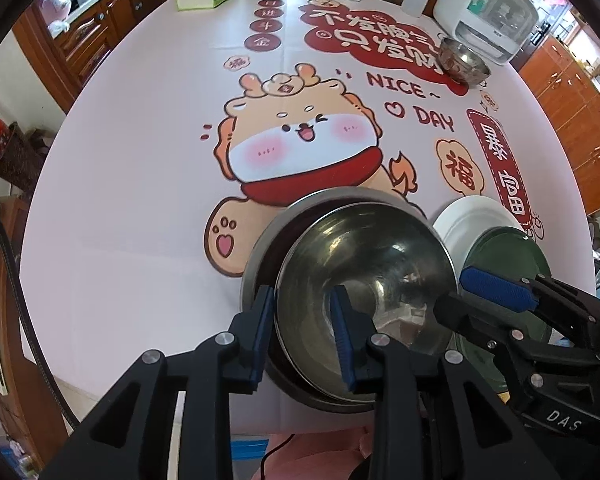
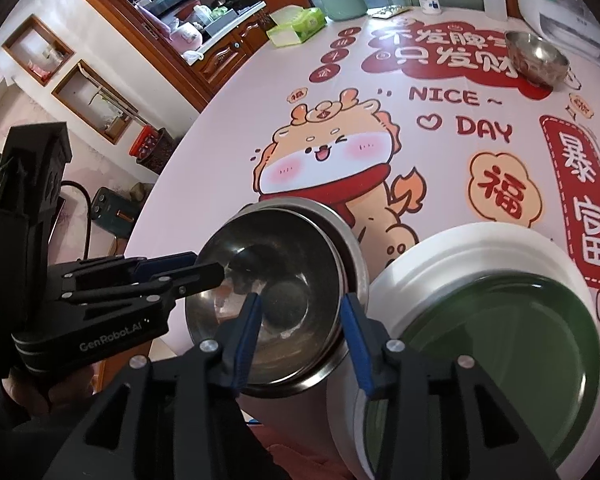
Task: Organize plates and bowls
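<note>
From the left wrist, a steel bowl point(image 1: 364, 280) sits nested, slightly tilted, inside a larger steel bowl point(image 1: 260, 256) at the near edge of the table point(image 1: 140, 160). The left gripper point(image 1: 304, 332) straddles the inner bowl's near-left rim, one blue pad outside it and one inside, the jaws a little apart and not visibly pressing the metal. The right gripper point(image 1: 460, 292) reaches in from the right over the opposite rim. Just right of the bowls a green plate point(image 1: 512, 248) lies on a white plate point(image 1: 472, 212); a third small steel bowl point(image 1: 462, 62) stands far off by a white appliance point(image 1: 488, 8). From the right wrist, the right gripper point(image 2: 300, 320) stands spread across the nested bowls' point(image 2: 276, 272) right rim without gripping, and the left gripper point(image 2: 204, 268) comes in from the left over the far rim. The green plate point(image 2: 500, 352) on the white plate point(image 2: 440, 256) lies touching the bowls' right side.
</note>
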